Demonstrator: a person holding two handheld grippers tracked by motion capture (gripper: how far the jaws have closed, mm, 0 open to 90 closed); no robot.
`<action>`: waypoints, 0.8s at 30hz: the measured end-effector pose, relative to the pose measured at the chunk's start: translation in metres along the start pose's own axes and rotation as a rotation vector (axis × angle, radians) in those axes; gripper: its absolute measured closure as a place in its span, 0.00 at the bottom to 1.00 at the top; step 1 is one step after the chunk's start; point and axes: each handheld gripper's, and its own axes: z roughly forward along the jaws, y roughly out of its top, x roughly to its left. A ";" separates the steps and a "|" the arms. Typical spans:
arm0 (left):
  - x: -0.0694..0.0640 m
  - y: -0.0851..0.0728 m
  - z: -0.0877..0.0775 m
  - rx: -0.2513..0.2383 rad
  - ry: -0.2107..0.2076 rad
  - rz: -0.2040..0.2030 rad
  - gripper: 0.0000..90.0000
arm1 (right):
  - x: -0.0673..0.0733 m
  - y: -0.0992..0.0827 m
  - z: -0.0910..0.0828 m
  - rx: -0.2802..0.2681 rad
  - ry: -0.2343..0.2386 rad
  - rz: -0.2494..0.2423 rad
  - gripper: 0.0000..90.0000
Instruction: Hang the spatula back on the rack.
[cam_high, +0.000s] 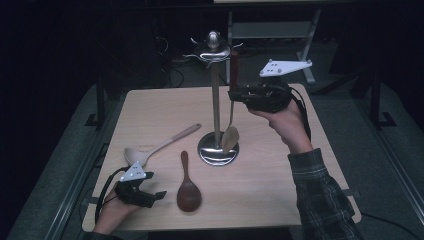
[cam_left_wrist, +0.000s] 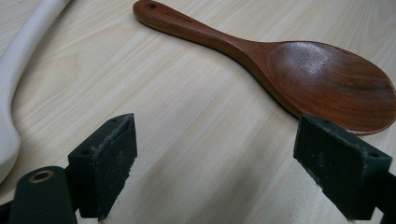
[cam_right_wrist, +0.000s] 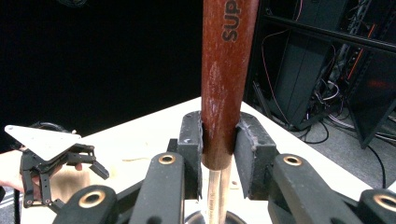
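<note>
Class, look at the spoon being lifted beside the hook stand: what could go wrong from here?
1. The right gripper clamps the red-handled spoon low on its handle; it might pivot or slip between the pads.
2. Its bowl hangs close to the stand base and could knock it.
3. The hooks look small, so hanging may miss.

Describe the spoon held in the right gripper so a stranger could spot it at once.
Find the tall chrome hook stand on the pale wooden table. Beside its pole hangs a metal-bowled spoon with a reddish-brown wooden handle, clamped upright by the right gripper. Both other spoons lie flat.
</note>
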 end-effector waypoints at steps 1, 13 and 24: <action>0.000 0.000 0.000 0.001 0.000 0.000 0.15 | 0.000 0.000 0.000 0.001 -0.002 0.000 0.80; 0.000 0.000 0.001 0.004 -0.001 -0.002 0.15 | -0.002 -0.015 0.001 0.023 -0.001 0.032 0.47; -0.001 -0.001 0.002 0.004 0.003 -0.006 0.15 | -0.010 -0.066 -0.006 0.070 -0.063 0.074 0.32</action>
